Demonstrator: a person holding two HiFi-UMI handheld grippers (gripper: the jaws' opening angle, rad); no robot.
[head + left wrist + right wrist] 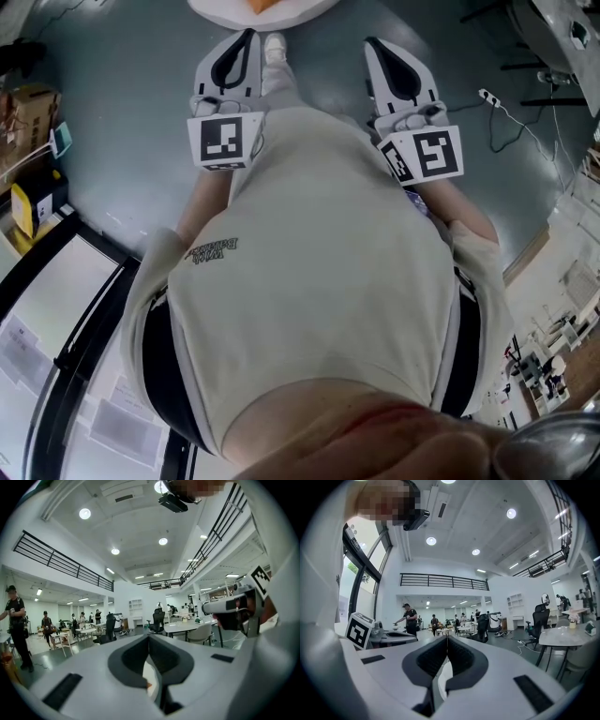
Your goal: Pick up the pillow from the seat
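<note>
In the head view a white rounded thing with an orange patch (258, 7) lies on the floor side ahead, cut off by the top edge; I cannot tell whether it is the pillow or the seat. Both grippers are held level in front of the person's chest, pointing toward it and short of it. My left gripper (246, 37) has its jaws together with nothing between them, and so does my right gripper (373, 43). The left gripper view shows its jaws meeting (149, 637), with a bit of white and orange below. In the right gripper view the jaws also meet (447, 637).
Cardboard boxes (28, 108) stand at the left on the grey floor. A power strip with cable (489, 97) lies at the right. A black-framed glass wall (84, 328) runs at lower left. Tables (187, 626), office chairs (540, 618) and several people (410, 618) fill the hall ahead.
</note>
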